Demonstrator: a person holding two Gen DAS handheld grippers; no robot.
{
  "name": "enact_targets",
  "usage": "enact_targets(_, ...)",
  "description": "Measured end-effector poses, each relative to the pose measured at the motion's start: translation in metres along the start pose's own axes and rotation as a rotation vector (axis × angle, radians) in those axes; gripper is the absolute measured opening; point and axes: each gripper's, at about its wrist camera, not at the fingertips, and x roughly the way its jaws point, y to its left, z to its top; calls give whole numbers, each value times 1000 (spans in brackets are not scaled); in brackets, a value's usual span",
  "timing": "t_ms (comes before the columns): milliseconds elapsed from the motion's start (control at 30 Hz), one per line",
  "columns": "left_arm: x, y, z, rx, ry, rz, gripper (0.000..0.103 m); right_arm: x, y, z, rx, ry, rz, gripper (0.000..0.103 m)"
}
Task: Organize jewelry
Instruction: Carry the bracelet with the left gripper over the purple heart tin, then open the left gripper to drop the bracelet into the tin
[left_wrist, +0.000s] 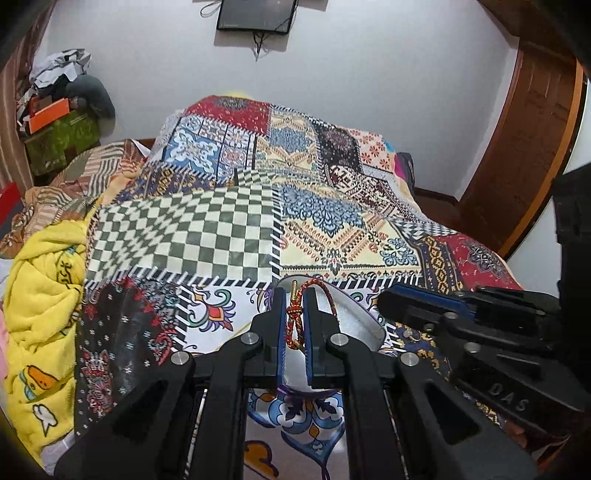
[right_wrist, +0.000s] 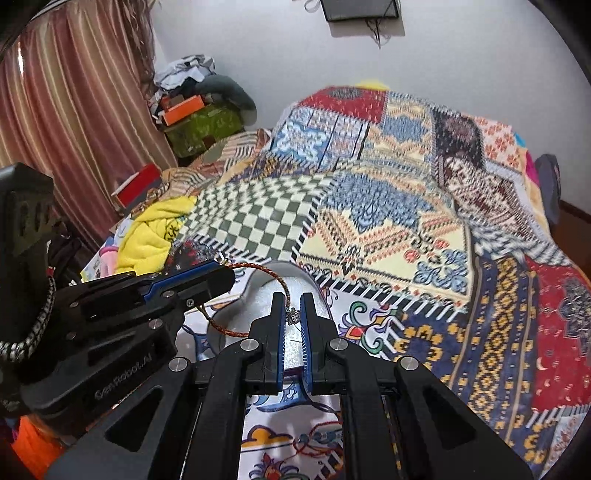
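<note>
Holding a braided bracelet (left_wrist: 293, 317) between both grippers right now, over a bed covered with a big patchwork quilt (left_wrist: 229, 229), so this looks like the middle of the sorting step: one piece picked up and hanging above a small silver dish (left_wrist: 364, 321) that sits on the quilt just under my tools. Room-wise there's a white wall with a dark frame (left_wrist: 256, 14) up top, a striped curtain (right_wrist: 74, 92) on the left, a pile of boxes and clothes in the corner, and a yellow towel (left_wrist: 40, 295) bunched at the quilt's edge. My left gripper (left_wrist: 294, 295) has its fingers clamped on the knotted red-and-orange part of the bracelet, with a little gold end sticking up past the tips. My right gripper (right_wrist: 293, 301) has its fingers nearly together, pinching what looks like a small silver charm (right_wrist: 293, 316); the cord loops from there back across to the left one. My guess at the next move: lower the whole thing so the loop settles inside the dish, then let go one side at a time so the cord doesn't snag or flip out over the rim. Another reddish cord (right_wrist: 321, 439) lies on the quilt nearer to me, probably next in line.
</note>
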Motion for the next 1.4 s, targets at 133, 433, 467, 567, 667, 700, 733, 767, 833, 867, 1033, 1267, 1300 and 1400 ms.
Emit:
enact_targets(133,13,3,-3,-7,23,7,6,10,-1,-5,-7,32,-2,7)
enact_targets(433,21,0,-9,6,48,-4,6,12,0,-1,4,24,20,7)
enact_targets(467,21,-1,-10,7,49,-9,6,10,1,1,0,18,20,7)
enact_targets(567,22,-2,-9,7,68,-24,6,9,3,6,-8,4,21,7)
enact_targets(667,16,-4,-9,32,58,5,12,9,4,9,-11,-2,22,7)
enact_targets(700,13,-4,-8,41,49,18,14,9,4,10,-12,-3,23,7)
enact_targets(733,8,-4,-8,52,36,35,20,10,4,11,-12,-2,25,7)
enact_targets(767,4,-4,-7,59,22,47,27,11,4,11,-12,0,28,7)
enact_targets(833,-5,0,-6,61,-8,70,39,12,5,12,-13,4,35,7)
enact_targets(867,-9,4,-6,54,-22,85,42,13,7,12,-16,7,40,7)
enact_targets(1033,-23,29,-3,-5,-46,134,42,18,19,11,-51,21,57,7)
enact_targets(1267,-29,43,-8,-30,-40,151,42,28,29,6,-77,73,56,7)
enact_targets(1300,-29,41,-10,-24,-36,151,42,28,29,6,-75,79,52,7)
enact_targets(1400,-30,35,-14,-1,-28,149,42,23,27,6,-67,81,41,15)
